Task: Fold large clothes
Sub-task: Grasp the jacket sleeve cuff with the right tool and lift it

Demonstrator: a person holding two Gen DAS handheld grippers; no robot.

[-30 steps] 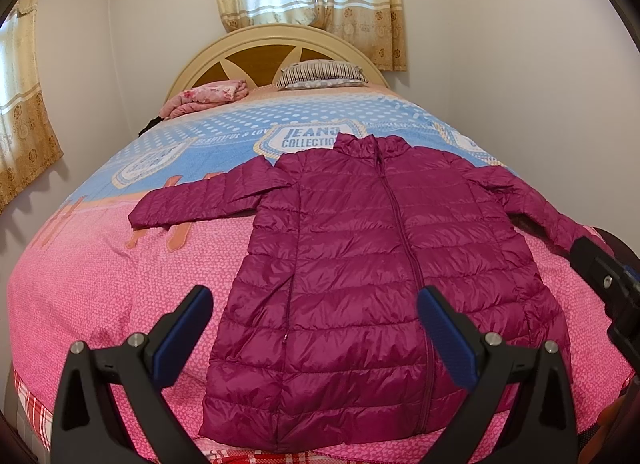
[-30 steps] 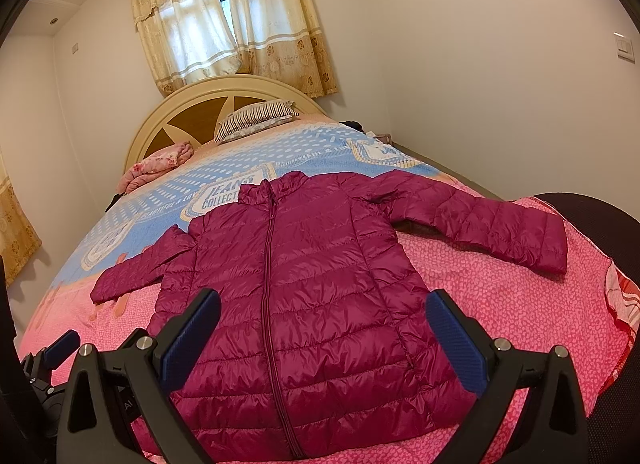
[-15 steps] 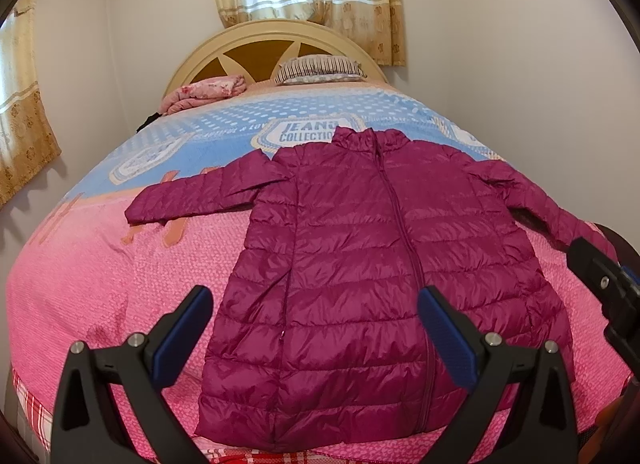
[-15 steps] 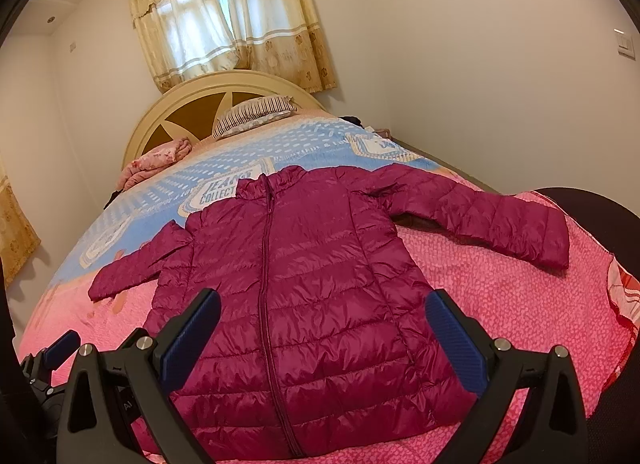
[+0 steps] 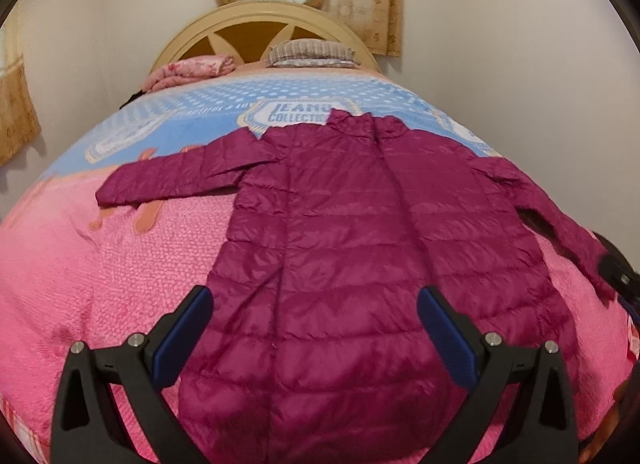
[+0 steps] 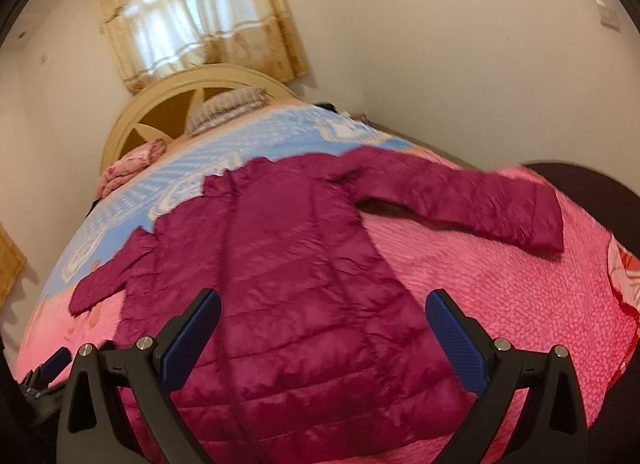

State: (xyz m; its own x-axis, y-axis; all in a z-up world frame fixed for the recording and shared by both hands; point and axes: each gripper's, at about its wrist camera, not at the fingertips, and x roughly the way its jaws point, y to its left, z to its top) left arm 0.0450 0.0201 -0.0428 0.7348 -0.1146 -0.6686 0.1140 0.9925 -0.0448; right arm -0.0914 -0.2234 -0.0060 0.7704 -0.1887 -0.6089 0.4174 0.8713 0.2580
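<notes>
A magenta quilted puffer jacket (image 5: 340,248) lies flat and zipped on the bed, collar toward the headboard, both sleeves spread out to the sides. It also shows in the right wrist view (image 6: 296,284). My left gripper (image 5: 314,328) is open and empty, hovering above the jacket's lower half. My right gripper (image 6: 322,332) is open and empty above the hem, right of the zipper. The right sleeve (image 6: 480,203) stretches toward the bed's right edge.
The bed has a pink and blue cover (image 5: 120,264), a cream headboard (image 5: 256,19), a striped pillow (image 5: 312,51) and a folded pink blanket (image 5: 188,69). A dark chair (image 6: 600,191) stands at the bed's right. Walls lie close on both sides.
Both grippers have moved forward and lower over the jacket. The right wrist view has tilted and is blurred by motion. The jacket has not moved.
</notes>
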